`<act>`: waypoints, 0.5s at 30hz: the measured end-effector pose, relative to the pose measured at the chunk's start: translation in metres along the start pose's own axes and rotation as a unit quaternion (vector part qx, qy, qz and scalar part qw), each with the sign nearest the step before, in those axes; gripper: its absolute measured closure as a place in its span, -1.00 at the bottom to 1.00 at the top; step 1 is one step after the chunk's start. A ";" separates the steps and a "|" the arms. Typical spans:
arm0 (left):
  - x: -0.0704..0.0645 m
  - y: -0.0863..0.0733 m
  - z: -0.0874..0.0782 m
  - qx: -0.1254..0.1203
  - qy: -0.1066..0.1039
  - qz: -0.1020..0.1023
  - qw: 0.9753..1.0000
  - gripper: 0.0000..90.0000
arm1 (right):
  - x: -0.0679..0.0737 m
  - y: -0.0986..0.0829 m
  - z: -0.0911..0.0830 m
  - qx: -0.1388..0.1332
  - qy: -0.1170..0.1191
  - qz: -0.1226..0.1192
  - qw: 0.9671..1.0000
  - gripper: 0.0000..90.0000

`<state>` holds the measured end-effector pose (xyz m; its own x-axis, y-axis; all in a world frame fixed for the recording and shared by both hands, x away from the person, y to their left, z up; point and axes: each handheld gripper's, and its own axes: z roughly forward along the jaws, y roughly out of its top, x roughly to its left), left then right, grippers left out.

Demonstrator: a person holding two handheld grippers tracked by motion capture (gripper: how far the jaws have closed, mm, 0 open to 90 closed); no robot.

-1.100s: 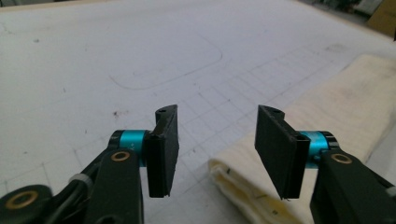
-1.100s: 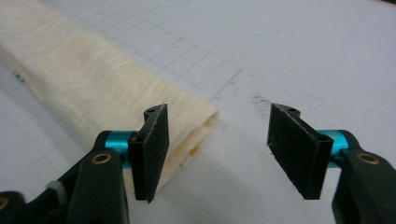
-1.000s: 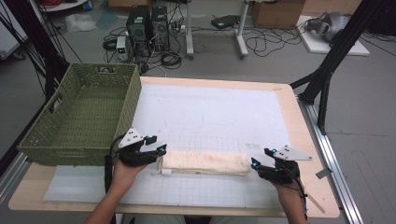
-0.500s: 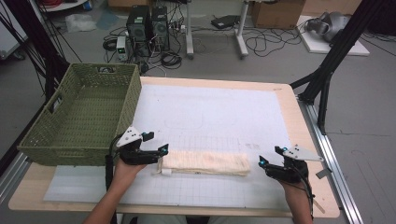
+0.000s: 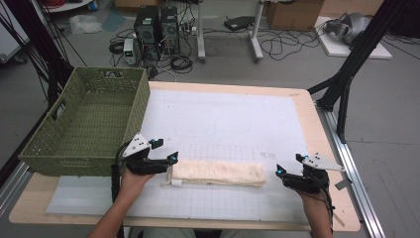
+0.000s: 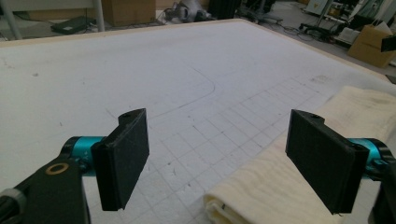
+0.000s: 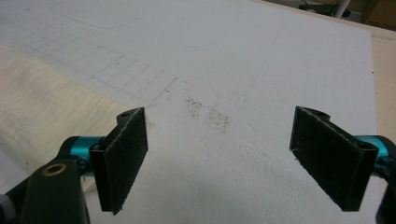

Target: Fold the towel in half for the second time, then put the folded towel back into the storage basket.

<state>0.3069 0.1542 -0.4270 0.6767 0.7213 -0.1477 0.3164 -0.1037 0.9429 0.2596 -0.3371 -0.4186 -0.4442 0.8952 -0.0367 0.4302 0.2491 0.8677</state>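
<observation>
A cream towel (image 5: 218, 173), folded into a long strip, lies on the white gridded mat (image 5: 233, 119) near the table's front. My left gripper (image 5: 167, 150) is open at the towel's left end. In the left gripper view that folded end (image 6: 252, 191) lies low between the jaws, close to the right jaw, and my left gripper (image 6: 219, 158) holds nothing. My right gripper (image 5: 288, 166) is open a little beyond the towel's right end, apart from it. In the right gripper view the towel (image 7: 51, 112) lies off to the left and my right gripper (image 7: 224, 158) spans bare mat.
A green woven basket (image 5: 89, 124) stands at the table's left, just behind my left hand. The wooden table edge (image 5: 322, 148) runs along the right. Black frame legs (image 5: 346, 74) and cables stand on the floor beyond.
My right gripper has drawn back to the right, away from the towel's right end. The left gripper has stayed at the left end, and the towel has not moved.
</observation>
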 end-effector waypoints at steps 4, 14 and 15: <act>0.001 -0.001 -0.001 0.004 0.002 0.000 1.000 -0.52 | 0.001 0.000 0.000 0.001 0.001 0.002 1.000 -0.61; 0.002 -0.002 -0.001 0.013 0.004 -0.002 1.000 -0.51 | 0.000 -0.001 0.002 0.000 0.002 0.003 1.000 -0.61; 0.002 -0.002 0.000 0.013 0.004 -0.003 1.000 -0.51 | 0.000 -0.001 0.002 0.001 0.002 0.000 1.000 -0.61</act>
<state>0.3077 0.1563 -0.4288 0.6693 0.7276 -0.1505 0.3376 -0.1175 0.9339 0.2606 -0.3362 -0.4200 -0.4475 0.8936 -0.0336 0.4316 0.2488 0.8671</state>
